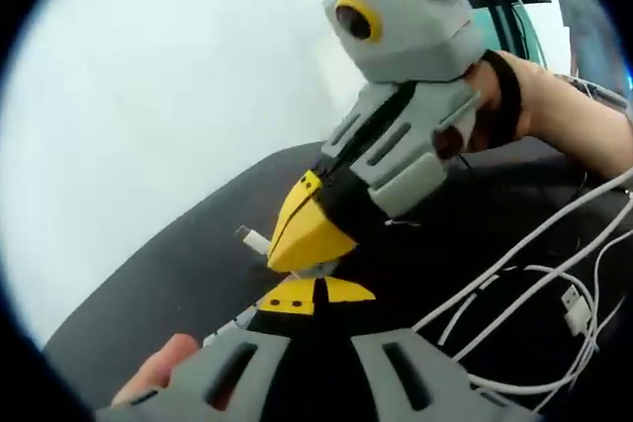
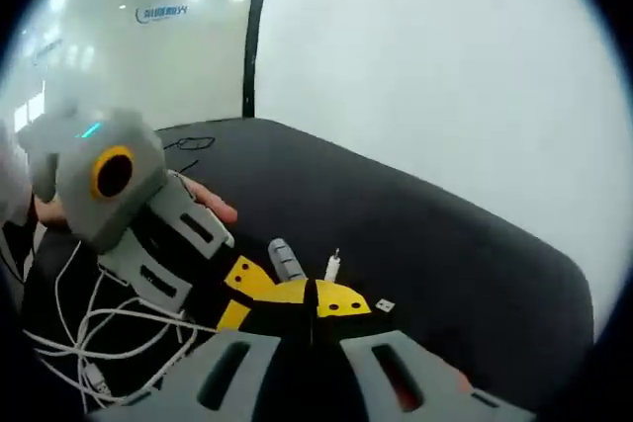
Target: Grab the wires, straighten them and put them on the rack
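Left gripper view first: my left gripper [image 1: 315, 295] sits at bottom centre with its yellow tips together, and my right gripper [image 1: 309, 234] comes down from the upper right to nearly meet it, tips closed too. A white plug [image 1: 251, 239] pokes out left of them, so I reckon both are pinching one wire end, but I can't tell for sure. The remaining white wires [image 1: 534, 284] lie looped at lower right on the black table [image 1: 178, 274].

Right gripper view: right gripper [image 2: 315, 298] at bottom centre, left gripper [image 2: 242, 289] in from the left, two plug ends [image 2: 307, 264] just above them. Wire pile [image 2: 99, 328] is lower left.

Risk: pulling apart could slip the plug or drag the tangle along.
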Motion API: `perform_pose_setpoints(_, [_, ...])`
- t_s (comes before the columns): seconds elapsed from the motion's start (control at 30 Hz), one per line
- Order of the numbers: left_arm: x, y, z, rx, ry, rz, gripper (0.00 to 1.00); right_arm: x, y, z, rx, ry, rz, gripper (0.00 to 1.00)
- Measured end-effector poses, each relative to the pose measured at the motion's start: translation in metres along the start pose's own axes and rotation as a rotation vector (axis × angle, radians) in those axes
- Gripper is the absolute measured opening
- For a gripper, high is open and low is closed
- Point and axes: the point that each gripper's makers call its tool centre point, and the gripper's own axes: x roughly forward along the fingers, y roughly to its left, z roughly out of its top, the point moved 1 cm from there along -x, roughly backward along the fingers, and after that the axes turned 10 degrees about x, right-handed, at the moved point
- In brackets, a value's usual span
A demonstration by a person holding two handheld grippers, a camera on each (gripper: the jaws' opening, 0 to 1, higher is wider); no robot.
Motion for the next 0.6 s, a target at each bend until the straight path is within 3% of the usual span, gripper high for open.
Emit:
perform_pose_setpoints(0.13, [-0.0007, 0.0001, -0.0001, -0.004, -0.002, -0.002, 0.02, 0.0006, -0.0045, -0.0071, 0.052, 0.017, -0.006, 0.0])
perform_pose_setpoints(0.4, [-0.0001, -0.0028, 0.0006, -0.004, -0.003, -0.004, 0.02, 0.0016, 0.0013, -0.0112, 0.064, 0.036, 0.003, 0.0])
perform_pose_setpoints(0.6, [-0.0003, -0.0028, -0.0004, -0.006, 0.003, -0.002, 0.02, 0.0007, 0.0025, -0.0076, -0.074, 0.082, -0.058, 0.0])
